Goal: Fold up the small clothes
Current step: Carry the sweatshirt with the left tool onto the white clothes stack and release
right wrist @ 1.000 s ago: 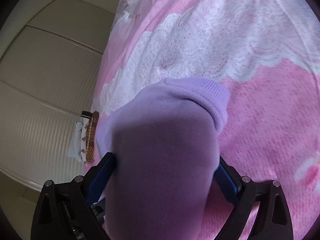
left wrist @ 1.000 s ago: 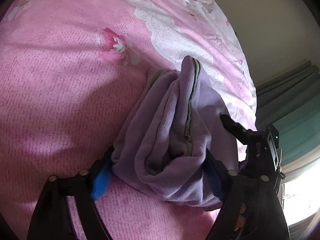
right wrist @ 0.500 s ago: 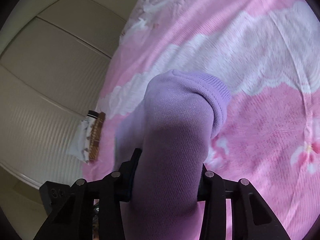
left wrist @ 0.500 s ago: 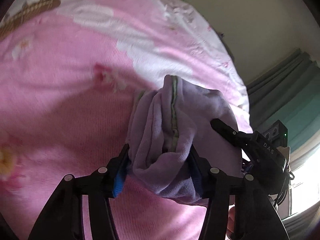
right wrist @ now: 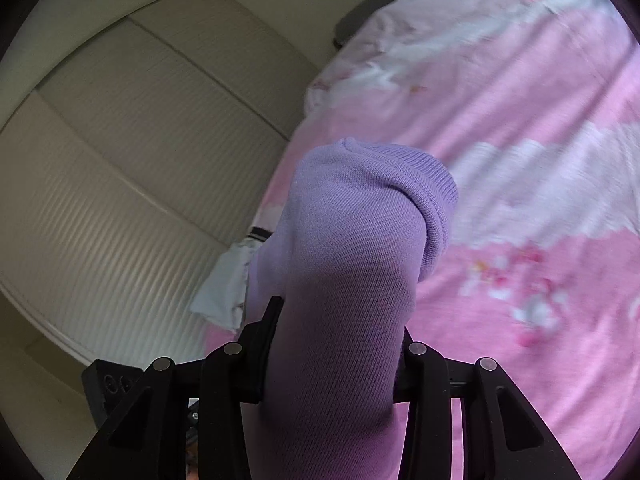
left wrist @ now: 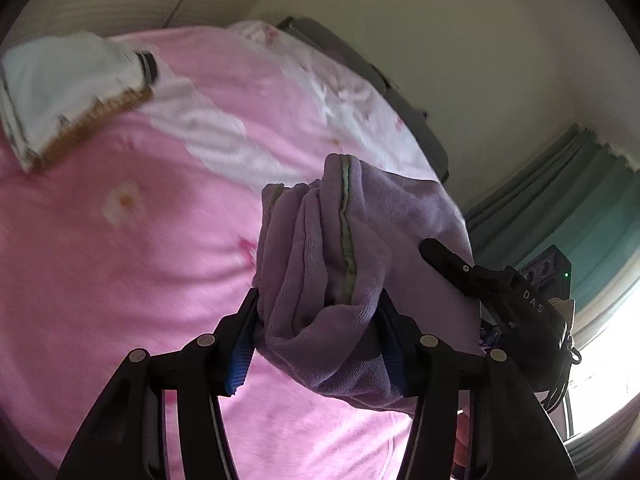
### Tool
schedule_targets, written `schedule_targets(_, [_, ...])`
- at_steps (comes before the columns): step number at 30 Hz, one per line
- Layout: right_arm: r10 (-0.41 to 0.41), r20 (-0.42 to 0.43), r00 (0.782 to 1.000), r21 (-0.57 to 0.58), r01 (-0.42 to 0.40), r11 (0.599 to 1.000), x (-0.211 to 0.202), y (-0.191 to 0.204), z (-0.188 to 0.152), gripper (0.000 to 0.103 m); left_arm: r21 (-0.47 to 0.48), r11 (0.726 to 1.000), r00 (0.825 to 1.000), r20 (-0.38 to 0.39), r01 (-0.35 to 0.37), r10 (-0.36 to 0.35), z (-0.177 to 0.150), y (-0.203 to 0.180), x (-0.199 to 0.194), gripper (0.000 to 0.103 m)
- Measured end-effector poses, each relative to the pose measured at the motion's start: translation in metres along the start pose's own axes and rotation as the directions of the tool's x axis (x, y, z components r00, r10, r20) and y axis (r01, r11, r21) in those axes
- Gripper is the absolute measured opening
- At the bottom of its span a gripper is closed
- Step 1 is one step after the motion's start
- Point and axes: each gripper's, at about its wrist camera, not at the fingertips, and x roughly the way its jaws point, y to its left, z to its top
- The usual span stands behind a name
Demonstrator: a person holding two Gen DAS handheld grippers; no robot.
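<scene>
Purple garment [left wrist: 360,240]: soft, light knit, bunches thick. Left claw [left wrist: 316,340] clamped on bunched folds; right claw [right wrist: 336,344] clamped on ribbed end. Better hold: hem corners, over bed [left wrist: 120,260].

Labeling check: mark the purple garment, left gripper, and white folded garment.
purple garment [left wrist: 360,216], left wrist view, bunched upper folds.
left gripper [left wrist: 316,340], left wrist view, between fingertips.
white folded garment [left wrist: 60,80], left wrist view, top face.
</scene>
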Motion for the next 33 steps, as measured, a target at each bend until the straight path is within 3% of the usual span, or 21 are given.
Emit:
schedule_targets(6, [0.087, -0.007, 0.996, -0.065, -0.087, 0.994, 0.059, 0.087, 0.015, 0.042, 0.008, 0.999, 0.994, 0.104, -0.042, 0.041, 0.072, 0.047, -0.069, 0.053])
schedule_targets(11, [0.196, -0.028, 0.980, -0.056, -0.197, 0.979, 0.136, 0.151, 0.026, 0.042, 0.006, 0.994, 0.979, 0.175, -0.106, 0.103, 0.143, 0.096, -0.116, 0.054])
schedule_targets(17, [0.275, -0.061, 0.959, -0.037, -0.278, 0.960, 0.241, 0.213, 0.039, 0.042, 0.012, 0.985, 0.964, 0.206, -0.173, 0.166, 0.219, 0.163, -0.141, 0.054])
schedule_targets(25, [0.273, -0.124, 0.954, 0.026, -0.272, 0.962, 0.347, 0.223, 0.035, 0.042, -0.046, 0.980, 0.966, 0.165, -0.195, 0.200, 0.261, 0.252, -0.119, 0.054])
schedule_targets(33, [0.125, -0.187, 0.974, 0.091, -0.110, 0.990, 0.415, 0.177, 0.012, 0.045, -0.130, 0.975, 0.980, 0.065, -0.180, 0.189, 0.251, 0.320, -0.057, 0.057])
